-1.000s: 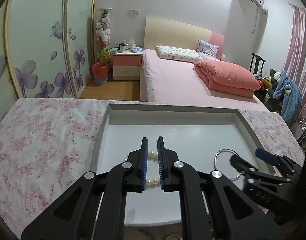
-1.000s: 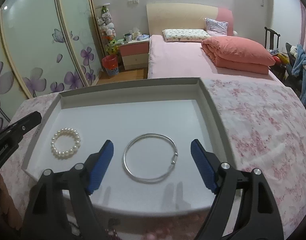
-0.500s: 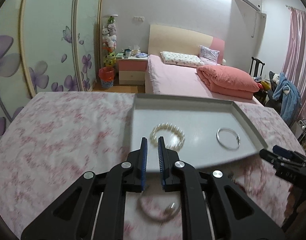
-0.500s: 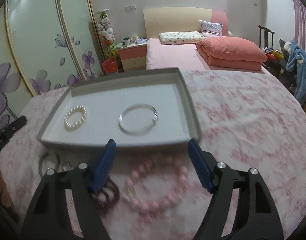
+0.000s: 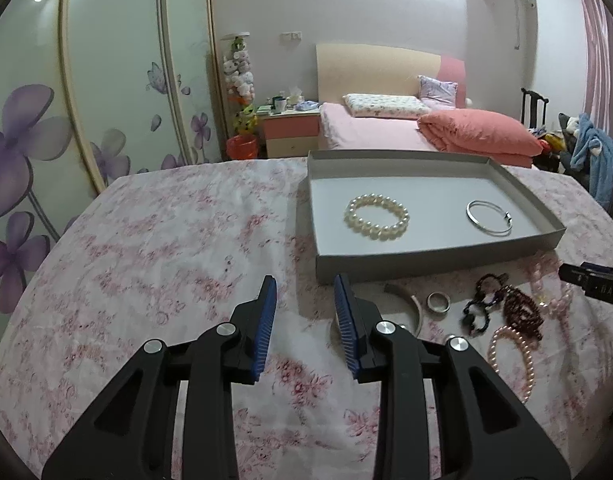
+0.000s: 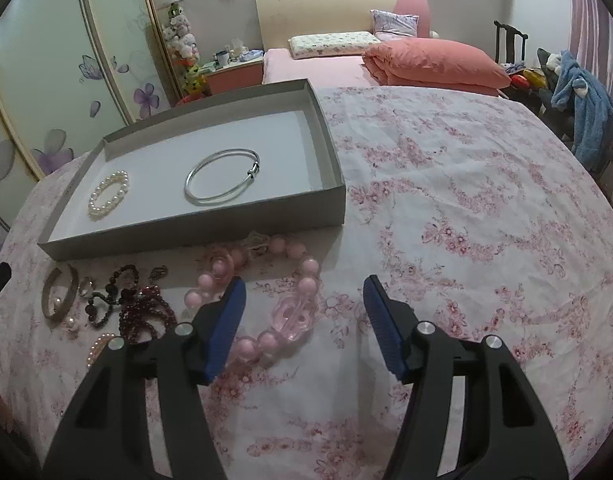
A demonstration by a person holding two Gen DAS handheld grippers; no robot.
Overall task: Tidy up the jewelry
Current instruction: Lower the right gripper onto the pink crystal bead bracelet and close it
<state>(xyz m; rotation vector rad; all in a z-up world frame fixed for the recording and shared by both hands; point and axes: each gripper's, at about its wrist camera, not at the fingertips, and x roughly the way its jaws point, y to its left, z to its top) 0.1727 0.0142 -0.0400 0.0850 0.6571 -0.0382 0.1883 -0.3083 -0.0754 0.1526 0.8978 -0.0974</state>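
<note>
A grey tray (image 5: 434,265) (image 6: 194,236) holds a white pearl bracelet (image 5: 376,216) (image 6: 108,195) and a silver bangle (image 5: 489,217) (image 6: 222,176). In front of the tray, on the floral cloth, lie a large pink bead bracelet (image 6: 266,300), dark red beads (image 6: 146,312) (image 5: 522,312), black beads (image 5: 480,312), a silver cuff (image 6: 60,294) (image 5: 412,304), a ring (image 5: 438,302) and a small pink pearl bracelet (image 5: 512,356). My left gripper (image 5: 305,290) is open and empty, left of the pile. My right gripper (image 6: 302,292) is open and empty over the pink bead bracelet.
The table has a pink floral cloth (image 6: 466,200). Behind it stand a bed (image 5: 386,132) with a folded pink quilt, a nightstand (image 5: 292,132), and flowered wardrobe doors (image 5: 86,100). The right gripper's tip shows at the right edge of the left view (image 5: 590,282).
Both grippers have pulled back from over the tray toward the near side of the table. The left gripper went from shut to open. The loose jewelry pile came into view.
</note>
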